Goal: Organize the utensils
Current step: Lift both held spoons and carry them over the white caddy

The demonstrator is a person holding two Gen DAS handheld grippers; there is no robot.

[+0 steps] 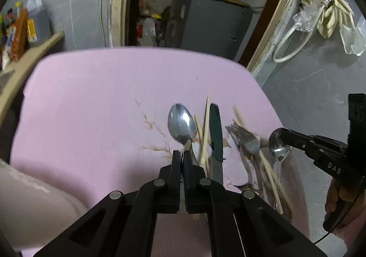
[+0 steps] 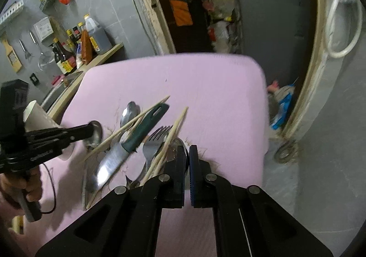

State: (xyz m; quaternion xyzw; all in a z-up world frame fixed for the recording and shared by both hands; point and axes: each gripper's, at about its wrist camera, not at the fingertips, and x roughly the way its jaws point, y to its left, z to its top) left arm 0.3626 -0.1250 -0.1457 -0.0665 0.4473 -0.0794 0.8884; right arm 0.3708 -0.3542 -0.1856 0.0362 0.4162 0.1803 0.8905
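Pink tablecloth bearing heaped utensils. Knife, long axis 7-to-1 o'clock, green handle toward 1. Left gripper pinching large spoon, bowl at 12. Right gripper pinching small spoon; bowl plain from left wrist only. Fork, chopsticks at 10 o'clock.

Grey tiled wall, open doorway, grey floor

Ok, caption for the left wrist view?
Left gripper shut on a spoon, right gripper on another, above knife, fork and chopsticks.
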